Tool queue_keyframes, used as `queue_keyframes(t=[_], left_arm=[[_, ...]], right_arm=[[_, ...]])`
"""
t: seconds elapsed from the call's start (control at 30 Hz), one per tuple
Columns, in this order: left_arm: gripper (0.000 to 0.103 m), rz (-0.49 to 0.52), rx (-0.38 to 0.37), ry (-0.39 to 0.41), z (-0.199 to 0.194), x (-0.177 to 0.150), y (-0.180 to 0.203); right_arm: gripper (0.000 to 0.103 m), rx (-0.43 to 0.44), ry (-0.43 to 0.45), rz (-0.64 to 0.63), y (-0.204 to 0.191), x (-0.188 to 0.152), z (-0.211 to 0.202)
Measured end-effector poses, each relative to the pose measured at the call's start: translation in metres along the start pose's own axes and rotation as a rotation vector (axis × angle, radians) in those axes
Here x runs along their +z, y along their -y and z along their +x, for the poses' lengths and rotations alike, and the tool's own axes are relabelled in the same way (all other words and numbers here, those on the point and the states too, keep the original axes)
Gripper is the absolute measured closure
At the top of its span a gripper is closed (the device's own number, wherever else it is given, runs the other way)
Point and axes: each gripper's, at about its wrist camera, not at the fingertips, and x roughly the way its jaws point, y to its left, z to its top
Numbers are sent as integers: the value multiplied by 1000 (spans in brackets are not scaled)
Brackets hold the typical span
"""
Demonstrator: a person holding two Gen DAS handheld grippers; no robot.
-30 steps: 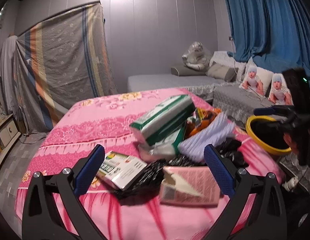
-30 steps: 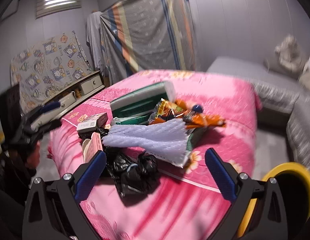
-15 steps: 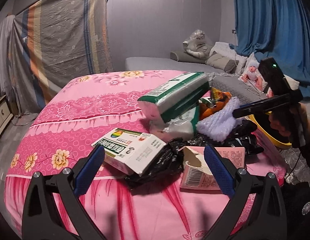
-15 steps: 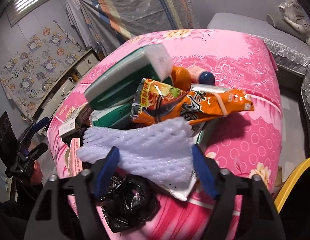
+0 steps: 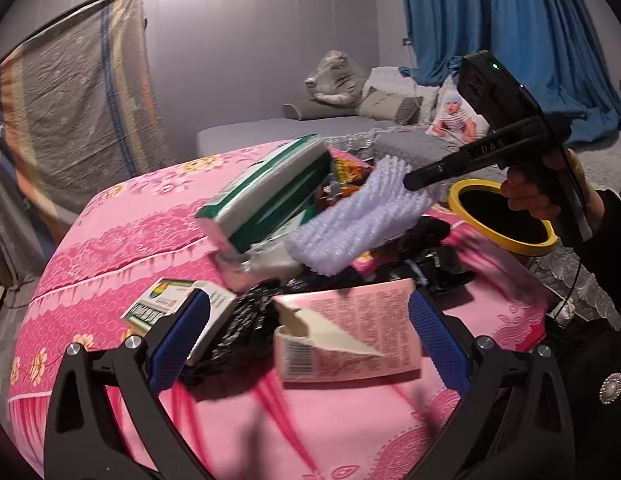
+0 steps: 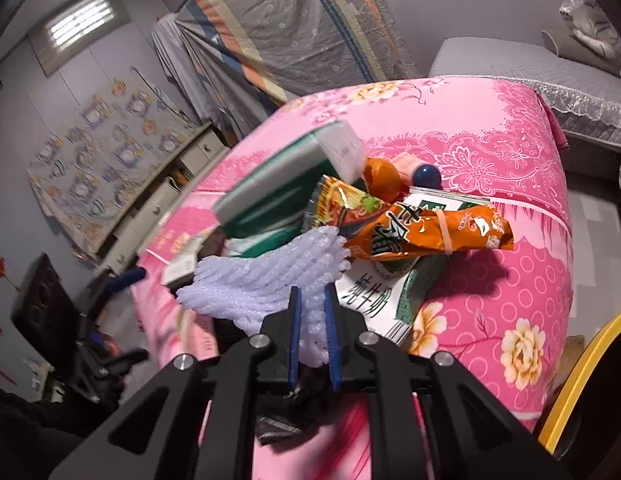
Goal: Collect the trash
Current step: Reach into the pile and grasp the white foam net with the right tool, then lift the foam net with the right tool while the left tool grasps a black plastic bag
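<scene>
A pile of trash lies on the pink flowered bedspread (image 5: 122,240), close to its near edge and its right corner. The right gripper (image 6: 312,300) is clenched on the white foam net sleeve (image 6: 262,276): its two blue pads press the near end of the sleeve between them, and the rest of the sleeve spreads to the left over the pile. In the left wrist view the same sleeve (image 5: 358,224) is seen with the black tip of the right gripper (image 5: 414,180) at its upper end, and a hand (image 5: 550,196) holds the gripper's handle. The left gripper (image 5: 306,328) stands released, with its jaws wide apart and nothing pressed between them; the torn pink carton (image 5: 350,332) lies on the bedspread between the fingers, near the front edge. A white box with a colourful label (image 5: 170,304) lies just behind the left finger, and crumpled black plastic bags (image 5: 238,328) lie between this box and the carton. A green and white box (image 5: 270,196) rests tilted on top of the pile. Orange snack wrappers (image 6: 422,228) lie on the side of the pile towards the far edge. A yellow-rimmed bin (image 5: 502,216) stands just beyond the right corner of the bedspread.
</scene>
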Motion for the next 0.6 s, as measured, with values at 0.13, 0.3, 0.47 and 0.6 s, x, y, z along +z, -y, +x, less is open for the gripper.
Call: queue_keyframes(t=[0.13, 0.3, 0.47, 0.6], left_arm=[[8, 65, -41, 1, 4, 2, 19], [8, 100, -74, -16, 12, 4, 33], [8, 86, -148, -28, 19, 16, 51], [8, 85, -197, -29, 31, 31, 76]], right_arm=[[92, -8, 59, -3, -2, 2, -25], [92, -14, 146, 15, 2, 0, -60], [92, -34, 219, 46, 7, -12, -92], [92, -52, 278, 65, 10, -23, -114]])
